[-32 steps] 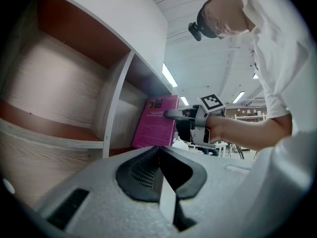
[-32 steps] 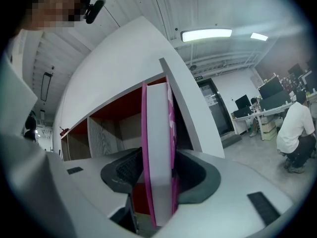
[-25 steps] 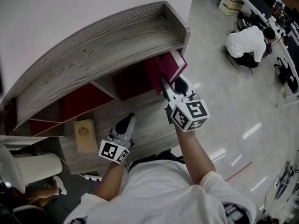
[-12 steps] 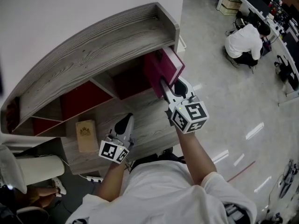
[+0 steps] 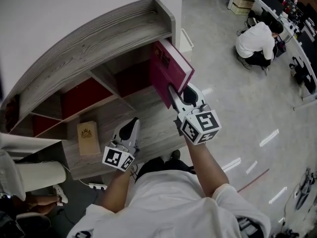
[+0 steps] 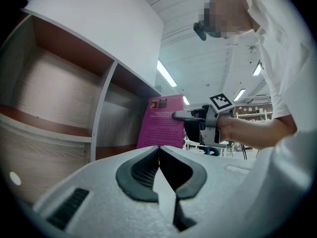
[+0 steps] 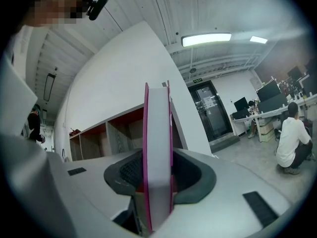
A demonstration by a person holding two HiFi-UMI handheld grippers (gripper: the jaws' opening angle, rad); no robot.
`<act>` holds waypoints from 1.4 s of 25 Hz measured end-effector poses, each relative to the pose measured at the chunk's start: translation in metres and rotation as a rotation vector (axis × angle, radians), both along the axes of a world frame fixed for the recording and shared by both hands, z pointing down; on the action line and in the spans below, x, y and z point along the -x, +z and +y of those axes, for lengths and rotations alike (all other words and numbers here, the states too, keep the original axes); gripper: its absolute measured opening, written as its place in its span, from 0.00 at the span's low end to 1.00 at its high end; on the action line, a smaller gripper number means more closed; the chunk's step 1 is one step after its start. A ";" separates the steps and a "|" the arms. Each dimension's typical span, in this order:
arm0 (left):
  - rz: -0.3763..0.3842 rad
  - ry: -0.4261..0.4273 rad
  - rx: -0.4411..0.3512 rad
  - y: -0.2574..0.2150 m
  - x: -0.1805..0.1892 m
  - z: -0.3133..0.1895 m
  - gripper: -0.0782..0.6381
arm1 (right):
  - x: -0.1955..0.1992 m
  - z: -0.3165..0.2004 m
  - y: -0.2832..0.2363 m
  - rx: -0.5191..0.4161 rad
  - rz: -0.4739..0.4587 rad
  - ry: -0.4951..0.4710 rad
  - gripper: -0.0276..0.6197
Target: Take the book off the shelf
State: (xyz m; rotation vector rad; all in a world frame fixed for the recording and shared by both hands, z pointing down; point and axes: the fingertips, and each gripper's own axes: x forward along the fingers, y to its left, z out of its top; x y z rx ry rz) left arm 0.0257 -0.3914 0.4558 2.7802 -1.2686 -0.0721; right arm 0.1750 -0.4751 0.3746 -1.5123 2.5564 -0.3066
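Seen from above, a person stands facing a grey wooden shelf (image 5: 99, 38) with red back panels and holds a claw in each hand. The right claw (image 5: 182, 94) is clamped on one magenta book (image 5: 171, 71). Its jaws have just been closing a little, and the book's edge sits squarely between the pads. The book stands upright, its long axis vertical, at the mouth of the rightmost compartment. It is angled out past the shelf's right end, and no view shows whether its bottom edge rests on the board. It lies straight ahead of the right claw, edge-on, with the shelf beyond it, so the likely next move is a level pull back toward the person. The left claw (image 5: 130, 129) hovers over the lower ledge, well apart from the book. Its jaws are together with nothing between them. There are two claws, one magenta book, and one tan book or box (image 5: 87, 138) with a crest lying flat on the ledge to the left. At least three red-backed compartments show. One person (image 5: 255, 41) crouches on the floor far to the right.
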 end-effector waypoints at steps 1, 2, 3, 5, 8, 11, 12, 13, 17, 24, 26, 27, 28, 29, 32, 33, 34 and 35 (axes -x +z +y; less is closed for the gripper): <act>0.001 -0.001 0.000 0.000 -0.002 0.004 0.13 | -0.002 0.006 0.000 -0.002 -0.001 -0.003 0.28; 0.000 -0.003 -0.001 -0.001 -0.004 0.008 0.13 | -0.004 0.011 -0.001 -0.005 -0.001 -0.007 0.27; 0.000 -0.005 -0.003 -0.002 -0.005 0.011 0.13 | -0.006 0.016 -0.001 -0.008 -0.001 -0.011 0.27; -0.002 -0.008 -0.010 -0.005 -0.008 0.017 0.13 | -0.008 0.025 -0.003 -0.017 0.004 -0.019 0.27; -0.007 -0.008 -0.017 -0.007 -0.009 0.027 0.13 | -0.010 0.040 -0.004 -0.028 0.016 -0.027 0.27; -0.008 -0.002 -0.021 -0.006 -0.006 0.036 0.13 | -0.011 0.056 -0.003 -0.038 0.032 -0.025 0.27; -0.007 0.001 -0.022 -0.005 -0.004 0.039 0.13 | -0.011 0.062 -0.002 -0.042 0.037 -0.022 0.27; -0.004 0.003 -0.022 -0.005 -0.003 0.042 0.13 | -0.011 0.068 -0.002 -0.046 0.043 -0.019 0.27; 0.005 0.028 -0.035 -0.010 -0.004 0.058 0.13 | -0.014 0.094 -0.004 -0.065 0.080 -0.002 0.27; 0.022 0.069 -0.062 -0.024 0.011 0.101 0.13 | -0.015 0.150 -0.011 -0.086 0.144 0.069 0.27; 0.036 0.070 -0.057 -0.026 0.019 0.118 0.13 | -0.015 0.171 -0.010 -0.091 0.174 0.091 0.27; 0.044 0.069 -0.056 -0.026 0.023 0.127 0.13 | -0.015 0.182 -0.009 -0.093 0.187 0.101 0.27; 0.051 0.067 -0.055 -0.025 0.027 0.137 0.13 | -0.015 0.192 -0.007 -0.094 0.199 0.111 0.27; 0.054 0.066 -0.055 -0.024 0.031 0.146 0.13 | -0.014 0.202 -0.004 -0.095 0.212 0.119 0.27; 0.049 0.066 -0.049 -0.017 0.043 0.172 0.13 | -0.010 0.231 0.003 -0.101 0.244 0.146 0.27; 0.044 0.066 -0.044 -0.015 0.047 0.179 0.13 | -0.009 0.241 0.006 -0.101 0.245 0.152 0.27; 0.038 0.065 -0.037 -0.014 0.050 0.186 0.13 | -0.009 0.251 0.008 -0.100 0.246 0.158 0.27; 0.033 0.060 -0.029 -0.012 0.053 0.192 0.13 | -0.009 0.261 0.010 -0.098 0.251 0.165 0.27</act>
